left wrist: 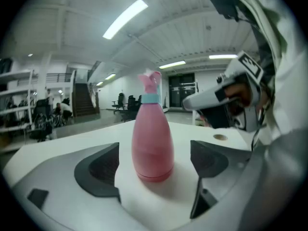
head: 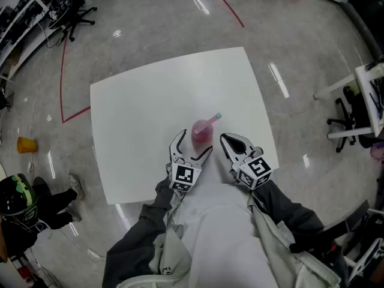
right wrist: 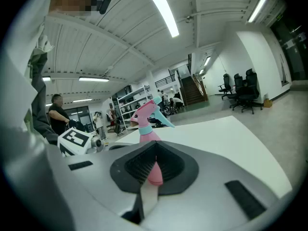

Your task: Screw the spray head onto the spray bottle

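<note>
The pink spray bottle (left wrist: 153, 138) (spray head (left wrist: 150, 83) on top) stands on the white table (head: 150, 101) between the left gripper's (head: 193, 147) spread jaws, untouched; the right gripper's (head: 227, 141) jaws are together, empty.

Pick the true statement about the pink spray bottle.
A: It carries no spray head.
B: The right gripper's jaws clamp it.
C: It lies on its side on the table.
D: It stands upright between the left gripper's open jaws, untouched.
D: in the left gripper view the spray bottle stands upright on the table, with a gap to either jaw of the left gripper.
</note>
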{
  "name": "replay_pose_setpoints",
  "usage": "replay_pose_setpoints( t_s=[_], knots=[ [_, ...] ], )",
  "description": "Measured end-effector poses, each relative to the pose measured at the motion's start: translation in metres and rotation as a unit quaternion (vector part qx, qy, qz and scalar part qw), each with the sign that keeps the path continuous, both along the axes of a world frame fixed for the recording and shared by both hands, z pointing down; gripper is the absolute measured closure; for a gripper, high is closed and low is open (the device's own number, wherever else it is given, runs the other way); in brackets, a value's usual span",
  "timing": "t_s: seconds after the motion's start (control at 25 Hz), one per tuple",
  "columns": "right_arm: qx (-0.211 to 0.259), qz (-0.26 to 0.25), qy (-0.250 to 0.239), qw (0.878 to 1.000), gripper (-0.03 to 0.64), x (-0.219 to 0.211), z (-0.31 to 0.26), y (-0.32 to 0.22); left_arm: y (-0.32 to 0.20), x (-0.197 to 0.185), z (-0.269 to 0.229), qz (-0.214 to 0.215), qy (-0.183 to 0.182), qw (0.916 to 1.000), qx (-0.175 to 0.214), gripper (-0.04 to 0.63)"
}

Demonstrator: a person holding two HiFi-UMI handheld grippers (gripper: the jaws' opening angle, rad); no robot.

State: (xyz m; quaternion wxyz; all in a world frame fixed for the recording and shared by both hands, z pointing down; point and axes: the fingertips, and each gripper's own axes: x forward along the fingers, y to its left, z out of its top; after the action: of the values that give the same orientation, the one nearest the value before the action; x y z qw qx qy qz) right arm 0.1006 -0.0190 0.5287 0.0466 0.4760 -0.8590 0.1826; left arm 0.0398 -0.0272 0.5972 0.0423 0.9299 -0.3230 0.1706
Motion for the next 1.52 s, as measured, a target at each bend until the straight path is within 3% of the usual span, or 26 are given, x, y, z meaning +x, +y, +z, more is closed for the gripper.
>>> replay_pose_setpoints(
  t_s=[0.12, 0.36, 0.56, 0.68, 0.84, 1.0, 1.16, 1.36, 1.4, 1.44, 1.48, 1.52],
  knots=[
    [0.007, 0.017, -0.012, 1.0, 0.621, 0.009, -0.005, 0.001, -0.003, 0.009, 0.021, 0.025, -0.038, 0.9989, 0.005, 0.13],
    [0.025, 0.034, -0.02, 0.999, 0.62, 0.028, -0.01, 0.002, -0.015, 0.026, 0.017, 0.025, -0.029, 0.9989, 0.026, 0.115],
    [0.065, -0.014, 0.037, 0.997, 0.62, 0.015, -0.018, -0.001, -0.019, 0.032, 0.02, 0.039, -0.028, 0.9988, 0.012, 0.117],
    [0.097, -0.016, 0.07, 0.993, 0.618, 0.019, -0.027, -0.01, -0.021, 0.031, 0.018, 0.043, -0.028, 0.9985, 0.017, 0.117],
    [0.105, -0.028, 0.101, 0.989, 0.62, 0.033, -0.035, -0.021, -0.026, 0.028, 0.019, 0.034, -0.017, 0.9992, 0.014, 0.117],
    [0.102, -0.006, 0.104, 0.989, 0.62, 0.042, -0.034, -0.02, -0.027, 0.04, 0.018, 0.055, -0.034, 0.9976, 0.026, 0.117],
    [0.101, -0.023, 0.122, 0.987, 0.62, 0.022, -0.03, -0.013, -0.031, 0.041, 0.019, 0.062, -0.05, 0.9965, 0.027, 0.118],
    [0.13, -0.038, 0.12, 0.984, 0.618, 0.025, -0.042, -0.016, -0.036, 0.04, 0.02, 0.055, -0.018, 0.9983, 0.003, 0.163],
    [0.136, -0.046, 0.11, 0.983, 0.596, 0.028, -0.043, -0.019, -0.036, 0.041, 0.02, 0.06, -0.014, 0.9981, 0.001, 0.163],
    [0.137, -0.06, 0.1, 0.984, 0.463, 0.028, -0.044, -0.022, -0.035, 0.042, 0.02, 0.067, -0.013, 0.9977, 0.002, 0.163],
    [0.132, -0.081, 0.095, 0.983, 0.386, 0.027, -0.042, -0.023, -0.033, 0.044, 0.021, 0.074, -0.014, 0.9971, 0.003, 0.163],
    [0.124, -0.107, 0.1, 0.981, 0.371, 0.023, -0.039, -0.024, -0.031, 0.046, 0.021, 0.083, -0.015, 0.9965, 0.004, 0.163]
  ],
)
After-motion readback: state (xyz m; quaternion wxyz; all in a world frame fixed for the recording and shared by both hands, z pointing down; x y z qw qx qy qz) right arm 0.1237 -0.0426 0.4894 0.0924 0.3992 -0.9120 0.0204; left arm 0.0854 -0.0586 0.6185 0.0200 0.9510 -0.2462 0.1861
